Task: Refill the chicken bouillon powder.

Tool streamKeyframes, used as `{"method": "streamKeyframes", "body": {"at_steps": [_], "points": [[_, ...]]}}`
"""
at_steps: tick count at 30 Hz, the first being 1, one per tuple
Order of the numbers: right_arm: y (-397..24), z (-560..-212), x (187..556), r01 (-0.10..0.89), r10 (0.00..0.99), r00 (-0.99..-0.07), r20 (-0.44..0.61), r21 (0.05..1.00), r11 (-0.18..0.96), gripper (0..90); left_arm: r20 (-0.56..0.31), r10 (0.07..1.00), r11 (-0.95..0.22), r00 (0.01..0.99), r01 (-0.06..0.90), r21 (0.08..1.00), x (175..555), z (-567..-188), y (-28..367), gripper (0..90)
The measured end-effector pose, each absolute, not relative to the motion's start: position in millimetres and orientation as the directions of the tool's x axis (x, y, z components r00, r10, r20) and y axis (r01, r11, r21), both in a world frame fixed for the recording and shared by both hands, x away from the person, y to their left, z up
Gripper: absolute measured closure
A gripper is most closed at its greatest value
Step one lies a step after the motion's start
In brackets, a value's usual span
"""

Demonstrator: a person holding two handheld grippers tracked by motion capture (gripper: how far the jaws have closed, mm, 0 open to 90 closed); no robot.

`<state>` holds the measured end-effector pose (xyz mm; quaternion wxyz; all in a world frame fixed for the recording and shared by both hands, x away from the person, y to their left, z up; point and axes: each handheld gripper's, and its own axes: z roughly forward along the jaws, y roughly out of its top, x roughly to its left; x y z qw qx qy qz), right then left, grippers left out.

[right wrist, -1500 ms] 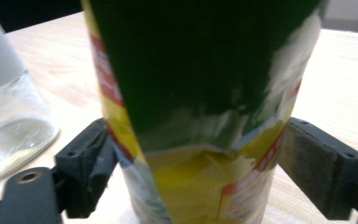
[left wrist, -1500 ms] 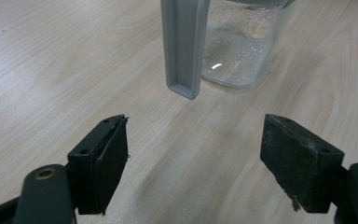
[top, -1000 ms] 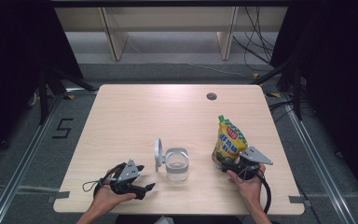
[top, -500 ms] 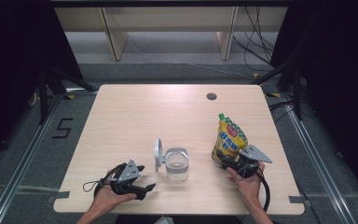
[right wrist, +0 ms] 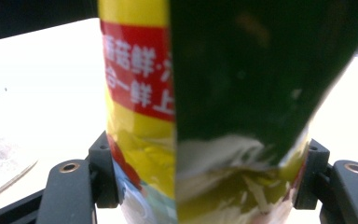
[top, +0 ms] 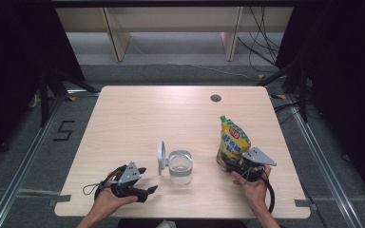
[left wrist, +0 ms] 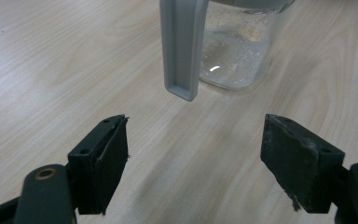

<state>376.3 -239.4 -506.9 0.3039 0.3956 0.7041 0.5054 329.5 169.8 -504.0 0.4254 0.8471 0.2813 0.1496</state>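
Since a second ago, hardly anything on the table has shifted: only the right gripper [top: 234,166] has been closing its jaws on the yellow pouch [top: 233,140], and in the right gripper view both pads now press against the pouch's lower sides, so it is clamped on it. Neither hand has changed place.

Seen from above, the pouch stands upright, leaning a little, at about 4 o'clock on the wooden table [top: 171,114], its green cap toward 12 o'clock and the right hand [top: 253,183] behind it at the near edge.

At roughly 6 o'clock, just left of the pouch, stands a clear jar [top: 179,166] with its grey lid [top: 161,156] flipped open and standing on edge at the jar's 9 o'clock side.

The left gripper [top: 145,180] rests low at about 7 o'clock, held in the left hand [top: 109,202]. In the left gripper view its 2 jaws stand wide apart with bare wood between them; the jar [left wrist: 235,46] and the hanging lid [left wrist: 182,46] lie just beyond the tips, untouched.
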Motion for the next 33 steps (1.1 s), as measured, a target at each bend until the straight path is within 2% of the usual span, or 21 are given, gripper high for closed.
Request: {"method": "streamKeyframes", "body": {"at_steps": [3, 13, 18, 22, 24, 27, 29, 31, 32, 33], "points": [[-238, -504, 372, 0.265, 0.867, -0.498, -0.035, 0.945, 0.191, 32.3, 0.006, 0.604, -0.474, 0.797, 0.353, 0.807, 331, -505, 170, 22.8], [-234, -492, 355, 0.209, 0.855, -0.513, -0.081, 0.954, 0.216, 32.5, 0.012, 0.601, -0.470, 0.799, 0.341, 0.814, 331, -505, 170, 22.6], [-227, -482, 348, 0.144, 0.824, -0.528, -0.205, 0.935, 0.325, 32.6, 0.018, 0.601, -0.485, 0.799, 0.347, 0.803, 332, -505, 172, 21.5], [-218, -476, 343, 0.077, 0.772, -0.550, -0.318, 0.901, 0.426, 32.6, -0.011, 0.614, -0.460, 0.789, 0.370, 0.807, 331, -504, 172, 21.4], [-214, -474, 339, 0.055, 0.754, -0.559, -0.345, 0.892, 0.449, 32.6, 0.029, 0.596, -0.495, 0.803, 0.338, 0.801, 334, -503, 175, 21.4], [-209, -470, 334, 0.011, 0.724, -0.549, -0.417, 0.863, 0.505, 32.6, 0.032, 0.601, -0.489, 0.799, 0.335, 0.806, 333, -504, 175, 21.4], [-207, -467, 331, -0.034, 0.683, -0.537, -0.495, 0.821, 0.569, 32.6, 0.040, 0.597, -0.501, 0.801, 0.333, 0.799, 335, -504, 175, 21.4], [-205, -465, 327, -0.046, 0.656, -0.525, -0.541, 0.789, 0.613, 32.6, 0.000, 0.610, -0.470, 0.793, 0.362, 0.805, 333, -505, 173, 21.4], [-204, -464, 325, -0.060, 0.641, -0.524, -0.561, 0.775, 0.629, 32.7, 0.041, 0.596, -0.503, 0.802, 0.333, 0.798, 335, -504, 175, 21.4], [-204, -463, 324, -0.089, 0.612, -0.506, -0.608, 0.742, 0.664, 32.7, 0.009, 0.610, -0.478, 0.792, 0.359, 0.801, 334, -505, 174, 21.4]]}}
